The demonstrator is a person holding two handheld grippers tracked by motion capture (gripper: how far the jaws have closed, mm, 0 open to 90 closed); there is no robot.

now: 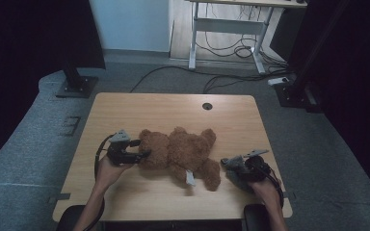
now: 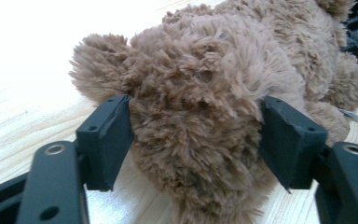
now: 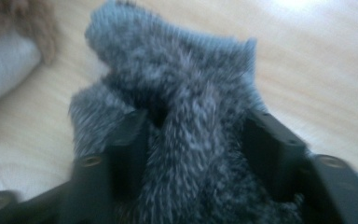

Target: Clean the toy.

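Wooden table [image 1: 125, 110], light top, cable hole near the far edge. Brown teddy bear [image 1: 180, 151] lies flat mid-table, head toward the left side, legs toward the right, white tag [image 1: 190, 178] sticking out at its near side. Left gripper [image 1: 142, 149] is at the bear's head; in the left gripper view the jaws sit either side of the head [image 2: 200, 116], pads pressed into the fur, so it's grasping the head. Right gripper [image 1: 227, 163] sits just beside the bear's near foot, clamped on a small grey fuzzy piece of cloth [image 3: 186, 130], bunched up between its jaws. Picture is blurred there, can't tell what the piece is.
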